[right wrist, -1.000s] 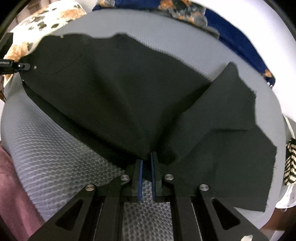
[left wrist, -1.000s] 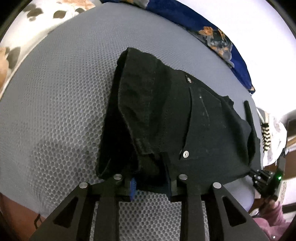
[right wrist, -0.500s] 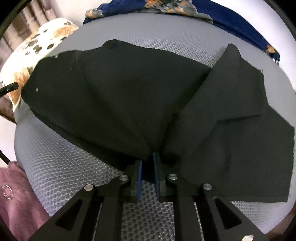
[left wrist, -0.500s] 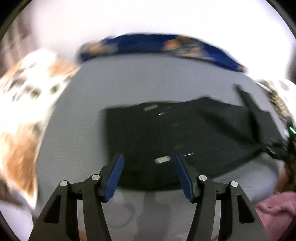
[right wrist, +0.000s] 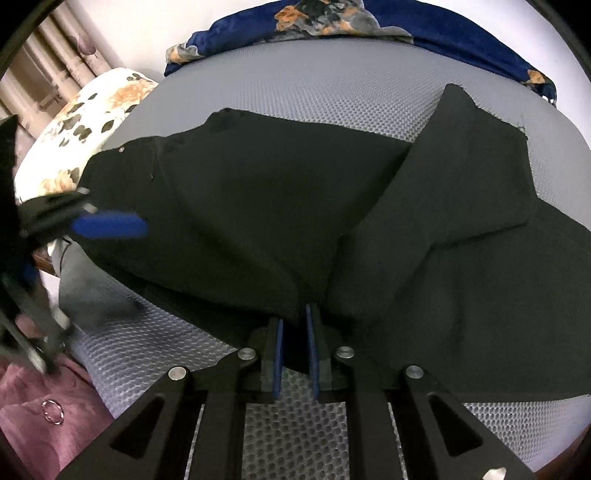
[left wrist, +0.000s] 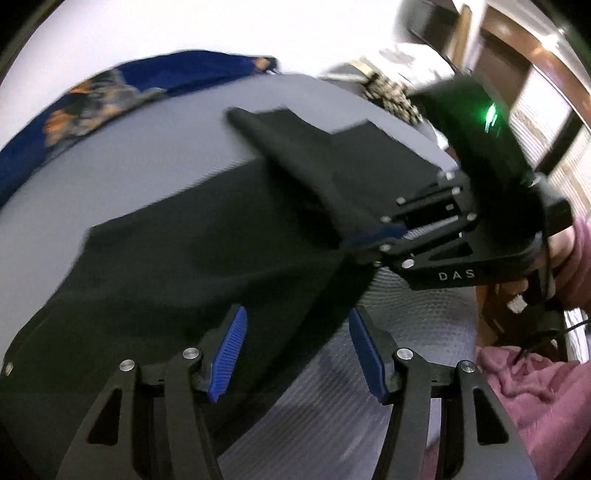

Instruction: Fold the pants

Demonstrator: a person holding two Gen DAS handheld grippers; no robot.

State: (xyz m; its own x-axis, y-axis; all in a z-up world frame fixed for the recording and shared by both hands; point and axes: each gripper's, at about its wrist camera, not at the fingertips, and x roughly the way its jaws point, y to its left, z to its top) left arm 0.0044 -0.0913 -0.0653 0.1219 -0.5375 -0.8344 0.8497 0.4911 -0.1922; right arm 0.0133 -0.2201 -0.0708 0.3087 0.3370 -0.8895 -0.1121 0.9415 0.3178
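left gripper (left wrist: 295, 354) has let go of the waistband, jaws wide and empty above the pants (left wrist: 192, 236) — right gripper (right wrist: 294, 343) still pinches the fabric, so the next fold is coming.

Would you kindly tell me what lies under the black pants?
The black pants lie on a grey mesh mattress, visible around them. Whatever lies directly beneath the cloth is covered.

My left camera looks steeply down along my own fingers, from close above the black pants (left wrist: 192, 258) on the grey mesh bed (left wrist: 155, 140), and faces my right gripper (left wrist: 373, 236). My right camera also tilts steeply down, very near the cloth. Both share the pants, the bed and the blue floral blanket (right wrist: 369, 22); the right view catches my left gripper (right wrist: 107, 225).
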